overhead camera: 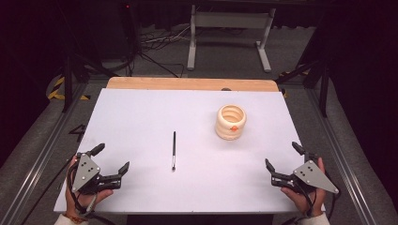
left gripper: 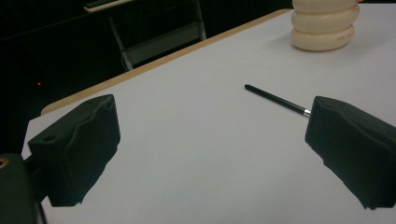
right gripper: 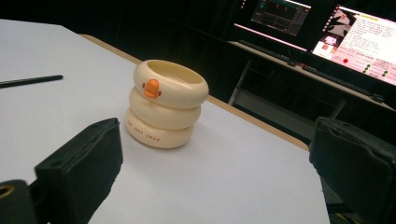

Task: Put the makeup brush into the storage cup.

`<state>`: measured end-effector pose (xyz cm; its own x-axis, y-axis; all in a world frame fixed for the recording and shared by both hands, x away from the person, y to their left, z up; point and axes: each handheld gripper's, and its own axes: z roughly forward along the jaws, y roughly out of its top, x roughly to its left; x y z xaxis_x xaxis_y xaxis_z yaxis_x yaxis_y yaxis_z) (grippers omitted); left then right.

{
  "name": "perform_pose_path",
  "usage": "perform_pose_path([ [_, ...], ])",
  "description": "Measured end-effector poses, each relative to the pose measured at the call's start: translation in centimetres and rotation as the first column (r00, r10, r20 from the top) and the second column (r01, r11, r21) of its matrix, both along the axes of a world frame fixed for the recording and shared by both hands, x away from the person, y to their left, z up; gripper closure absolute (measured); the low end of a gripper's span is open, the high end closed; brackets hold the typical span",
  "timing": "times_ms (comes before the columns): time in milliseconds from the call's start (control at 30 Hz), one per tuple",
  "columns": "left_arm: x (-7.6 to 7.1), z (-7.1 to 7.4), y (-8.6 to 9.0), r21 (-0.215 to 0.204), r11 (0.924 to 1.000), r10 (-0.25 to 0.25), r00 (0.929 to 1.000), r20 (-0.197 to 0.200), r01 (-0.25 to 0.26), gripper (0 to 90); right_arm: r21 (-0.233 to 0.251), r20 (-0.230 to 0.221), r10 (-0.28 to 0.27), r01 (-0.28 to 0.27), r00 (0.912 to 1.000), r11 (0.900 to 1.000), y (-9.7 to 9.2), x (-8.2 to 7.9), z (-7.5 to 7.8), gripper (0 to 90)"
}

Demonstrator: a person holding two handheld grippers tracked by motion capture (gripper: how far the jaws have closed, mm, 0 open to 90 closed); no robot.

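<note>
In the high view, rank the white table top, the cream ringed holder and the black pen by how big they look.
1. White table top, by far the largest.
2. Cream ringed holder.
3. Black pen: longer than the holder is wide, but so thin it covers the least area.

High view overhead, gripper views low, sharing table point(overhead camera: 141, 122)
</note>
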<state>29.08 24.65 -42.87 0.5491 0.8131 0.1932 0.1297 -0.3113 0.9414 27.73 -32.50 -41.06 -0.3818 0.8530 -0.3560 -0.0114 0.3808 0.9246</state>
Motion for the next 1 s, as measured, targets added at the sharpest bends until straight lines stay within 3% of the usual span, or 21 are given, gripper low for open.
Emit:
perform_pose_path([
  [200,0.2,-0.1,-0.3,0.023,0.9996,-0.015,0.9998,-0.009,0.015,4.7,0.0,-0.005,0.011,-0.011,0.9999,0.9999,0.1,0.0,0.0,3.6],
  [367,0.6,-0.1,-0.9,0.038,0.9993,0.0,0.9989,-0.047,0.002,6.0,-0.013,-0.024,0.005,-0.005,0.9997,0.9999,0.2,0.3,-0.3,4.1],
  [500,1.2,0.3,-1.7,0.024,0.9997,0.007,0.9934,-0.114,-0.004,7.1,-0.012,-0.045,0.007,-0.007,0.999,0.9999,0.2,0.6,-0.5,4.3],
  [567,1.4,0.7,-2.5,0.031,0.9995,0.012,0.9921,-0.125,-0.008,7.8,-0.016,-0.052,0.004,-0.004,0.9986,0.9999,0.2,0.6,-0.6,4.3],
  [767,2.3,1.4,-5.3,0.045,0.998,-0.036,0.9869,-0.157,0.044,10.4,-0.021,-0.066,0.004,-0.006,0.9978,0.9998,0.4,0.7,-0.7,4.5],
  [867,3.1,1.4,-7.0,0.067,0.9962,-0.041,0.976,-0.214,0.056,11.8,-0.033,-0.074,0.001,-0.003,0.9972,0.9994,0.5,0.8,-0.8,4.6],
  [933,3.9,1.4,-8.1,0.08,0.9952,-0.032,0.959,-0.282,0.057,15.7,-0.037,-0.079,-0.004,0.001,0.9969,0.9993,0.5,0.8,-0.8,4.8],
  [967,4.1,1.4,-8.4,0.087,0.9945,-0.029,0.9544,-0.297,0.058,16.4,-0.039,-0.082,-0.006,0.003,0.9966,0.9992,0.5,0.9,-0.9,5.0],
  [1000,4.6,1.3,-9.0,0.097,0.993,-0.031,0.9411,-0.337,0.068,20.0,-0.041,-0.086,-0.008,0.005,0.9963,0.9991,0.5,0.9,-0.9,5.0],
])
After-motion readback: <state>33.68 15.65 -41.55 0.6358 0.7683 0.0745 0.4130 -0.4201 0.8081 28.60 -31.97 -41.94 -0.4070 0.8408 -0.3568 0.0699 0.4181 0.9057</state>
